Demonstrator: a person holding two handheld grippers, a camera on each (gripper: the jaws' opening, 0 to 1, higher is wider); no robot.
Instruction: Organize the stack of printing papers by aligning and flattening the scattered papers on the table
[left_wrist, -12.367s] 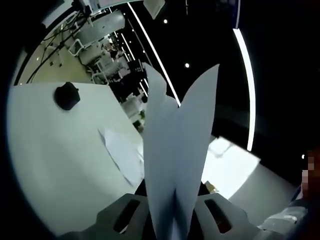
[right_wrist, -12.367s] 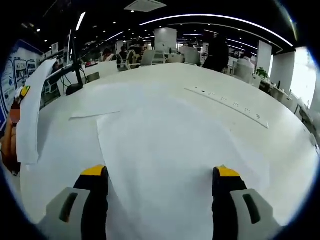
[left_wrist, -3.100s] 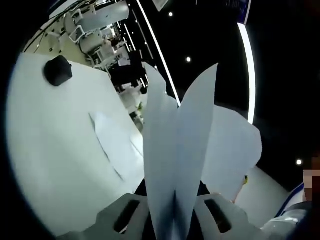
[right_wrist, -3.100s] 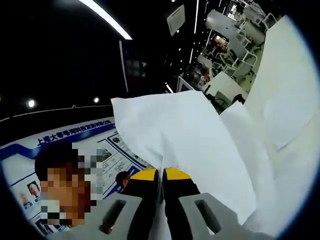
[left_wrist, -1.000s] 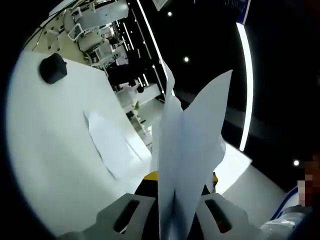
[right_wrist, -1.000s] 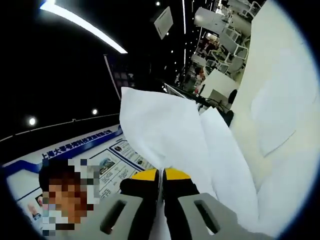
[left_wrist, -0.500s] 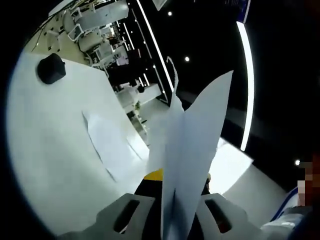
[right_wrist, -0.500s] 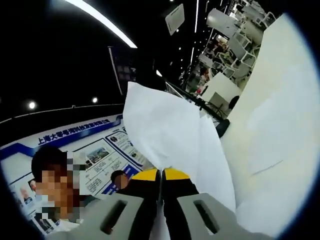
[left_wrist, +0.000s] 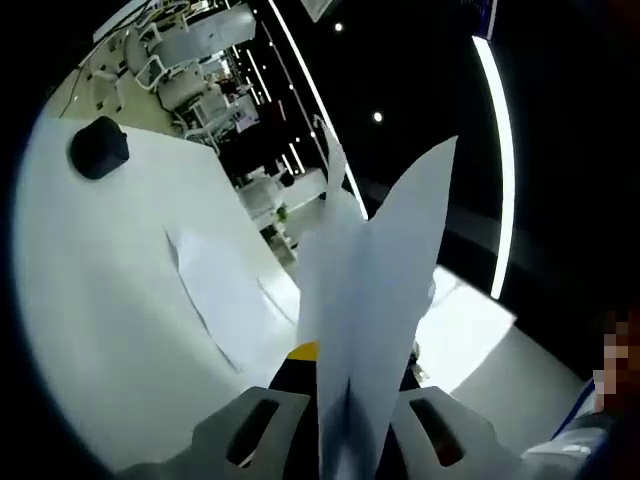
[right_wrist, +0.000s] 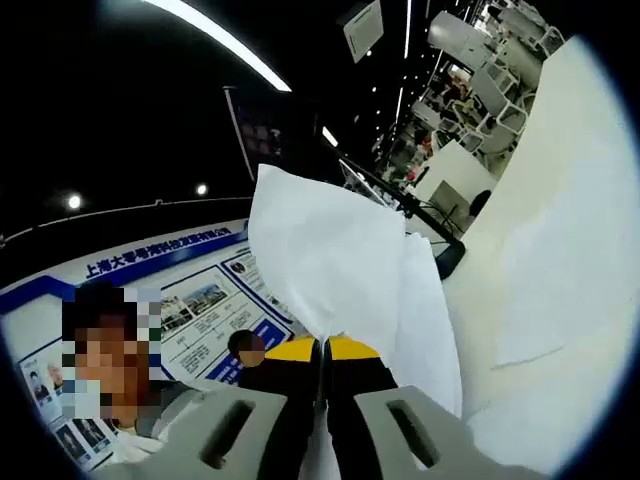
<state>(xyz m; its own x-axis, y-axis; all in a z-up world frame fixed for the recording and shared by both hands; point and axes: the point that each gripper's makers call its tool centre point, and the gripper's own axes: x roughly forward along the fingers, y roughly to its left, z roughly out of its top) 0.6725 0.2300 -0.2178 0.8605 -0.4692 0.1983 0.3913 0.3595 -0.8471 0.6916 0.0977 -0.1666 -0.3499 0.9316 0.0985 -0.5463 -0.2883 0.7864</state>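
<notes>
Left gripper view: left gripper (left_wrist: 345, 395) clamped on paper sheets (left_wrist: 375, 300), right gripper (right_wrist: 322, 362) likewise; one loose sheet (left_wrist: 215, 300) on table (left_wrist: 90, 300).

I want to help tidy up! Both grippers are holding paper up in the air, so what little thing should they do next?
Probably lower the held sheets toward the table. Both the left gripper and the right gripper are shut on paper held above it, while another loose sheet lies flat there waiting to be stacked.
</notes>
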